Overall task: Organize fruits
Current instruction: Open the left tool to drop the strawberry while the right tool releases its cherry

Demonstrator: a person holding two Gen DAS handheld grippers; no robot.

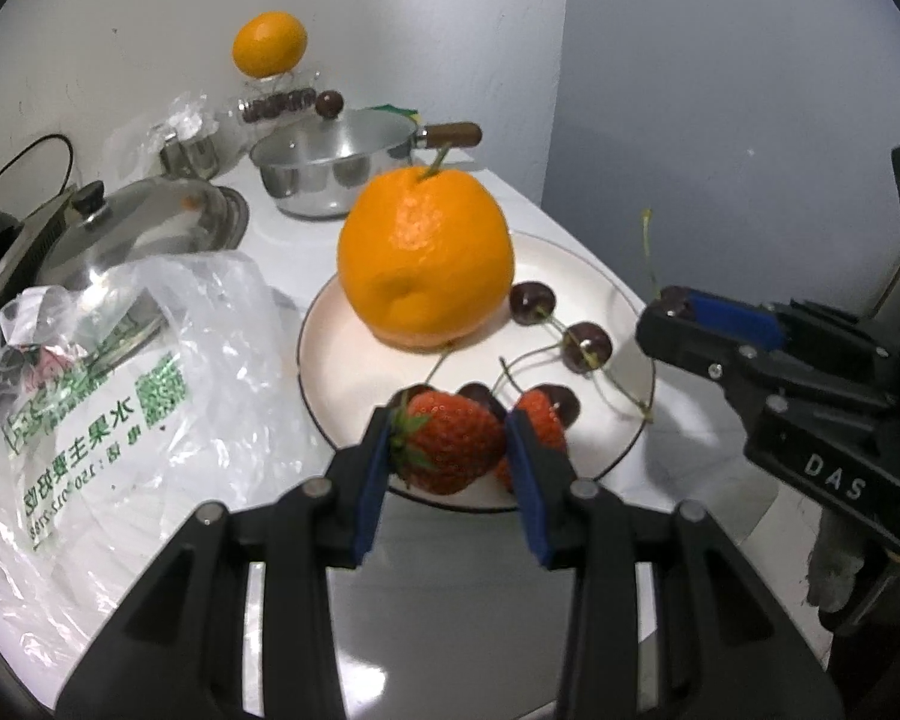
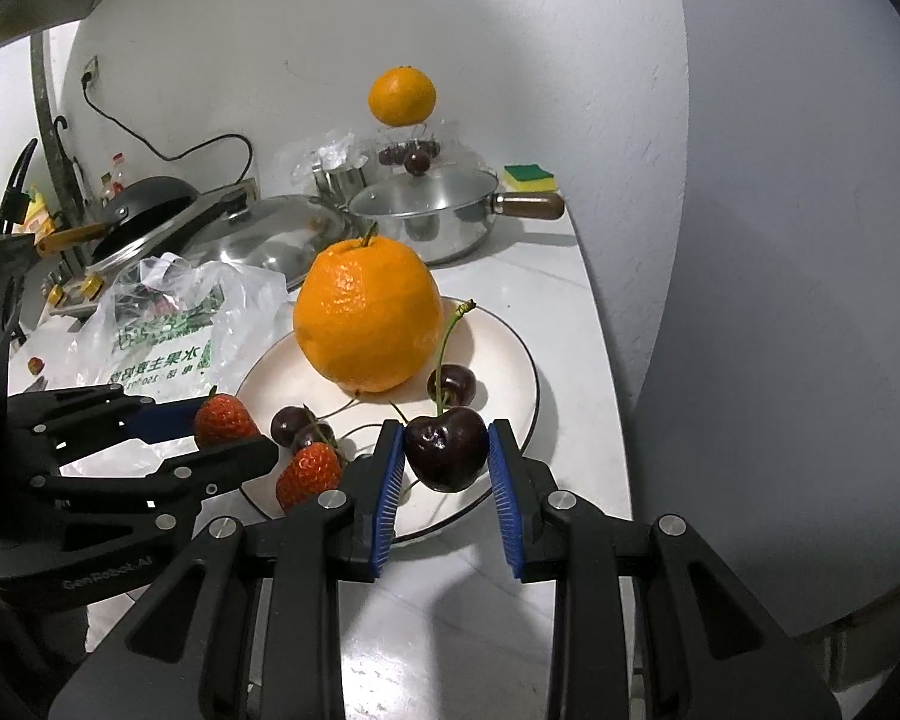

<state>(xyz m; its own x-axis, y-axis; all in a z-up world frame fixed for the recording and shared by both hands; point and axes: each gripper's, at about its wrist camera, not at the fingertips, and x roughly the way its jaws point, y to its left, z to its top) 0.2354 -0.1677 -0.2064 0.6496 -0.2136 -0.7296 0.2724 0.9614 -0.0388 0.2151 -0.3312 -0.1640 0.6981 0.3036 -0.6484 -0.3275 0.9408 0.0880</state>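
Observation:
A white plate holds a large orange, several dark cherries and a second strawberry. My left gripper is shut on a strawberry at the plate's near edge; it shows from the side in the right wrist view. My right gripper is shut on a dark cherry with its stem up, above the plate's near rim; it also shows in the left wrist view.
A printed plastic bag lies left of the plate. Behind stand a steel pan with wooden handle, a glass lid, a second orange on a glass stand and a sponge. The counter edge runs along the right.

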